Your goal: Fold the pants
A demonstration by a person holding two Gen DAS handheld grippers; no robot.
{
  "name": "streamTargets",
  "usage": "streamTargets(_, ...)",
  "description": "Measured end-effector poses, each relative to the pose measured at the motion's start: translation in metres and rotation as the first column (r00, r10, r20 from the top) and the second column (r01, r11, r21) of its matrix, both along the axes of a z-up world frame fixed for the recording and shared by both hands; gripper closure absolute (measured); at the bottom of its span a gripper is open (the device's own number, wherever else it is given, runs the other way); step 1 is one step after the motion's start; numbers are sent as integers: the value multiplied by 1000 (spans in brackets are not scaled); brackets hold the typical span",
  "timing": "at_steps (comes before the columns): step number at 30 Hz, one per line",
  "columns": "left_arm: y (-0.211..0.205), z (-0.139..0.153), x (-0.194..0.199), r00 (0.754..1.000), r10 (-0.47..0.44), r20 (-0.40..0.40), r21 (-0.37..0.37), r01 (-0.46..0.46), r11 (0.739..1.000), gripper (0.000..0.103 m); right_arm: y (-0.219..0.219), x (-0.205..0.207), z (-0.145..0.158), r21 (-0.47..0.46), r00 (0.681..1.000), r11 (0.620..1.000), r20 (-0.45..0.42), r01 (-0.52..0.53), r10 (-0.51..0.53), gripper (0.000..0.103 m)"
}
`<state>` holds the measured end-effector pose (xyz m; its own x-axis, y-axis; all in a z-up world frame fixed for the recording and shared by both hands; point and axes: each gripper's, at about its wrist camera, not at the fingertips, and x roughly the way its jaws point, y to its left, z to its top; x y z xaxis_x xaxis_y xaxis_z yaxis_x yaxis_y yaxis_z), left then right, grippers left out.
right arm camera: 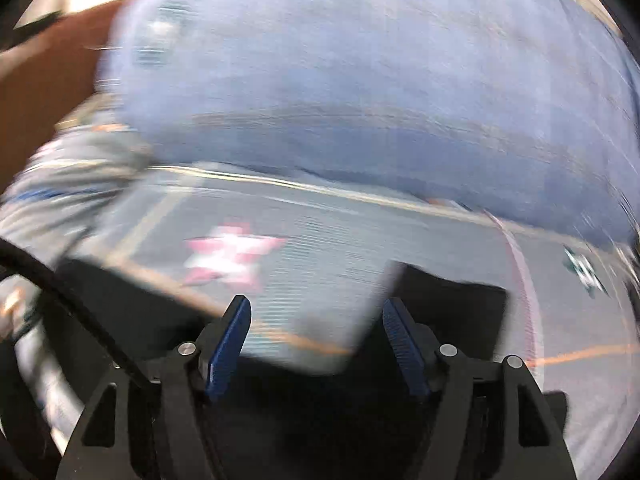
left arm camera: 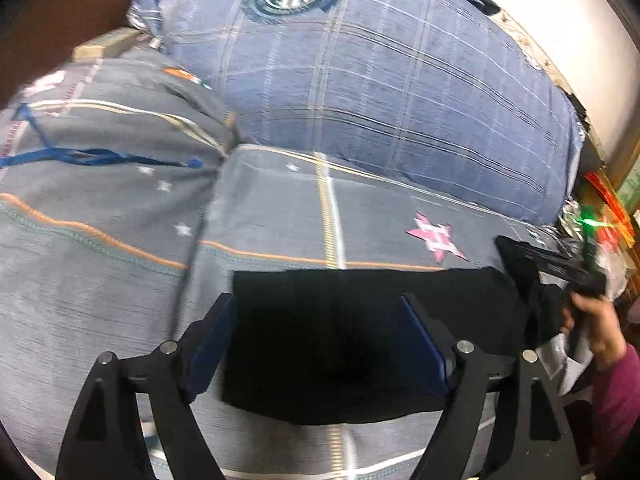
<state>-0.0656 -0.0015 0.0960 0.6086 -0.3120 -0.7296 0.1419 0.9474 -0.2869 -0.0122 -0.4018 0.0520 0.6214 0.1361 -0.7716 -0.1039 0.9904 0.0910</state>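
Black pants (left arm camera: 340, 344) lie folded into a flat rectangle on the grey bedsheet (left arm camera: 280, 208), just in front of a pink star print (left arm camera: 436, 236). My left gripper (left arm camera: 318, 304) hovers over them, open, its blue pads spread to either side of the cloth with nothing pinched. The right end of the pants is bunched up (left arm camera: 532, 300). There my right gripper (left arm camera: 520, 250) is held by a hand in a magenta sleeve. The right wrist view is blurred: the right gripper (right arm camera: 320, 320) is open over grey sheet, with black pants (right arm camera: 452, 304) on both sides.
A big blue plaid pillow (left arm camera: 380, 80) lies along the back of the bed. A grey patterned bolster (left arm camera: 100, 140) lies at the left. Behind are a brown headboard (left arm camera: 60, 8) and a pale wall. Colourful clutter (left arm camera: 608, 216) sits off the bed's right edge.
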Motion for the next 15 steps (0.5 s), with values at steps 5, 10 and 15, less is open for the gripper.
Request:
streamTargets(5, -24, -20, 7, 995, -48, -91, -25, 46, 999, 22, -6, 33, -35, -108, 996, 993, -59, 54, -61, 79)
streamTargets(10, -51, -24, 2, 990, -109, -85, -18, 108, 994, 22, -24, 22, -9, -14, 999, 999, 19, 40, -39, 99)
streamTargets(15, -70, -25, -2, 988, -136, -78, -12, 135, 991, 22, -59, -30, 42, 95, 986, 994, 148, 59, -73, 99)
